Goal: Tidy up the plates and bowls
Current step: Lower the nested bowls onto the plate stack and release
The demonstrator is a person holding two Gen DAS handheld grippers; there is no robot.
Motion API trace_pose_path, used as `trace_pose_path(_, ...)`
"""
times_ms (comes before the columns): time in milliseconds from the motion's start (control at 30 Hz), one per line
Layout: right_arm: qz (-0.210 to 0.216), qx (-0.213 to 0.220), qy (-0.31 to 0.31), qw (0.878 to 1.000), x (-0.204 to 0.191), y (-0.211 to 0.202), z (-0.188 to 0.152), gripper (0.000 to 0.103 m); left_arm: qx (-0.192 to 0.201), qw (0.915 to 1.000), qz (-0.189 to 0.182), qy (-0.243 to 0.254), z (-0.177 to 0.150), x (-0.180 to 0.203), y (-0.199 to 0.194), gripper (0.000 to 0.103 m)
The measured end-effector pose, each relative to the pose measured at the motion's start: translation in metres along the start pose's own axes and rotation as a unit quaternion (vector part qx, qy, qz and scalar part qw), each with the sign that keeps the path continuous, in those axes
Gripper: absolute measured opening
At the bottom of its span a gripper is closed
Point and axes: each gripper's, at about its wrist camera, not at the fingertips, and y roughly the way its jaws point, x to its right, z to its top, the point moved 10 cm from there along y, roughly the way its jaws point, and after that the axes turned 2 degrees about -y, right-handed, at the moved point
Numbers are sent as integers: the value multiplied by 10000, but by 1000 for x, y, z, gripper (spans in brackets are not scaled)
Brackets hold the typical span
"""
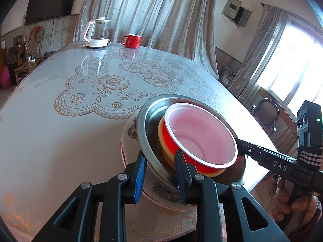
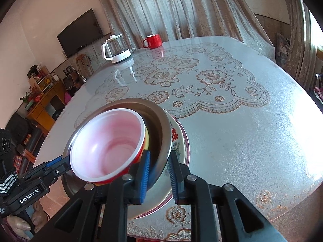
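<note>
Both grippers pinch the steel bowl's (image 1: 147, 129) rim from opposite sides — left gripper (image 1: 161, 173) and right gripper (image 2: 159, 173) equally near; bowl sits on the floral plate (image 2: 179, 151), red bowl (image 1: 199, 137) nested inside

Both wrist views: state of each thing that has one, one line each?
red bowl: upright, empty, nested in a yellow bowl.
yellow bowl: inside the metal bowl.
metal bowl: stacked on the plate, rim between both grippers' fingers.
floral plate: bottom of the stack, at the table's edge.
left gripper: astride the metal rim, nearly closed.
right gripper: same, opposite side.
red mug: upright.
kettle: lid on.
</note>
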Motion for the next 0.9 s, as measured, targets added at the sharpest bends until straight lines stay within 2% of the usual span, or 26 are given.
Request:
trace_pose_path(133, -174, 44, -98, 9998, -3, -1, -1, 19, 50, 10000, -3, 1, -1, 0, -2, 27)
trace_pose_path(300, -198, 58, -3, 9998, -3, 0, -2, 21, 79, 10000, 6, -42, -1, -1, -6, 28)
trace_pose_path(533, -18, 92, 175, 9998, -4, -1, -5, 23, 210, 9997, 50, -76, 0, -5, -15, 30)
trace_pose_path(767, 10, 439, 223, 9988, -4, -20, -3, 27, 430, 9988, 208, -138, 0, -13, -27, 33)
trace_pose_path(900, -103, 643, 132, 9978, -5, -32, -4, 27, 567, 9973, 437, -159, -3, -21, -33, 41)
